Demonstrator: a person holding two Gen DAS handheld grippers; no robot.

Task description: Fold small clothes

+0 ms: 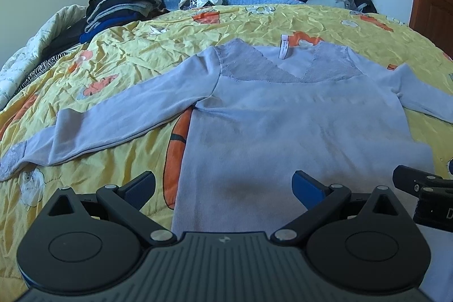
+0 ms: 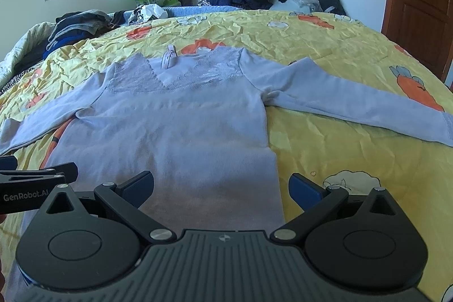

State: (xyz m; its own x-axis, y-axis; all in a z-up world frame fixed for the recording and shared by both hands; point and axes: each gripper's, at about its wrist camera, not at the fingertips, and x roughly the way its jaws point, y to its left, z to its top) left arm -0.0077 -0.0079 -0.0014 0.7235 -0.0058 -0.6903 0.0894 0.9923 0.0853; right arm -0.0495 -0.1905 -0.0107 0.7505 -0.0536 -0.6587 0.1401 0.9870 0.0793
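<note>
Top (image 1: 283, 126) lies flat on the bedspread (image 1: 127, 53) – collar far, hem at near edge. Left gripper (image 1: 223, 186) and right gripper (image 2: 220, 184) both spread wide, empty – hem directly ahead of each.

The left gripper (image 1: 223, 186) is held low and level, pointing toward 12 o'clock, its two blue-padded fingers (image 1: 140, 184) spread wide apart with nothing between them. The right gripper (image 2: 220, 186) matches that pose: pointing to 12 o'clock, blue fingers (image 2: 304, 187) splayed wide, holding nothing. The two sit side by side and close. In the left wrist view the right one shows at 3 o'clock; in the right wrist view the left one shows at 9 o'clock.
</note>
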